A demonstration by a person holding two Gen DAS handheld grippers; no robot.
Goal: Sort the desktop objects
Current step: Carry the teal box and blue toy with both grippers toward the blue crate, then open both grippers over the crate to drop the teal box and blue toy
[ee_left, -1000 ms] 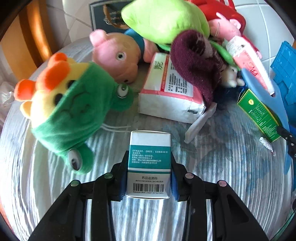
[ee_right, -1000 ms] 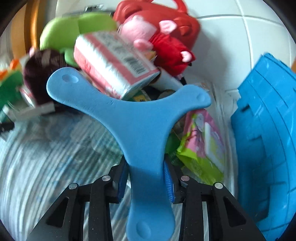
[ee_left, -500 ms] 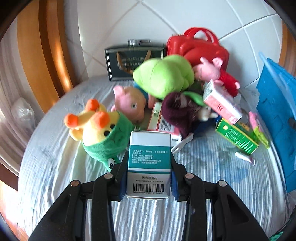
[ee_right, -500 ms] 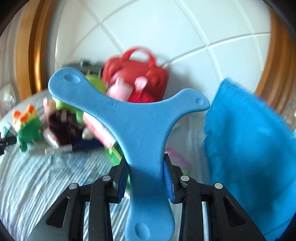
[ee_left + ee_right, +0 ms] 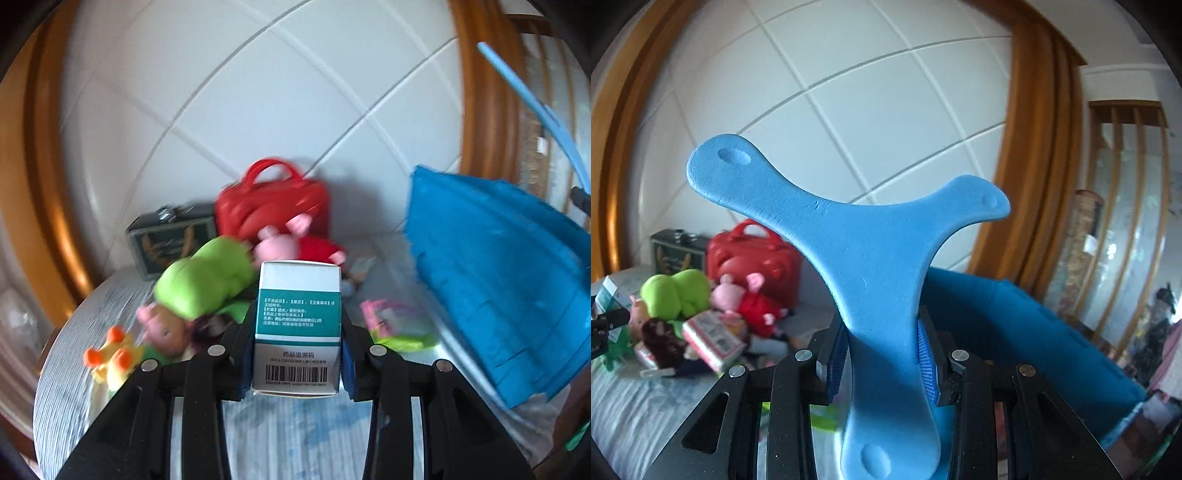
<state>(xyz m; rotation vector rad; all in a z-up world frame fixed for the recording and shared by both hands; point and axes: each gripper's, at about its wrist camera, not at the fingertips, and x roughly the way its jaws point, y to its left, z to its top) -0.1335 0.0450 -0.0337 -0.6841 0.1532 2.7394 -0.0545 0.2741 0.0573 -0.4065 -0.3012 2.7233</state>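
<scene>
Above the striped counter [image 5: 66, 387] we hold both grippers clear of the pile. Our left gripper [image 5: 297, 354] has its fingers clamped on a teal-and-white medicine box [image 5: 298, 325], barcode side facing the camera, upright between the blue pads. Our right gripper [image 5: 882, 354] has its fingers clamped on one arm of a blue three-armed foam boomerang [image 5: 864, 258], whose other two arms spread up in front of the white tiled wall [image 5: 849, 92].

At the counter's far edge, against that wall, stand a dark green box [image 5: 170, 236] and a red handbag [image 5: 273, 206]. Just in front of them lie a lime green plush [image 5: 207, 280], a pink pig plush in a red dress [image 5: 291, 243], another pink pig plush [image 5: 162, 328] and, nearer the left edge, a yellow plush with orange horns [image 5: 110, 358]. A pink-and-white packet [image 5: 713, 336] shows in the right wrist view, leaning on the pile. Along the counter's right edge stands a blue folding crate [image 5: 498, 277], with a small green-and-pink packet [image 5: 395, 325] beside it.
</scene>
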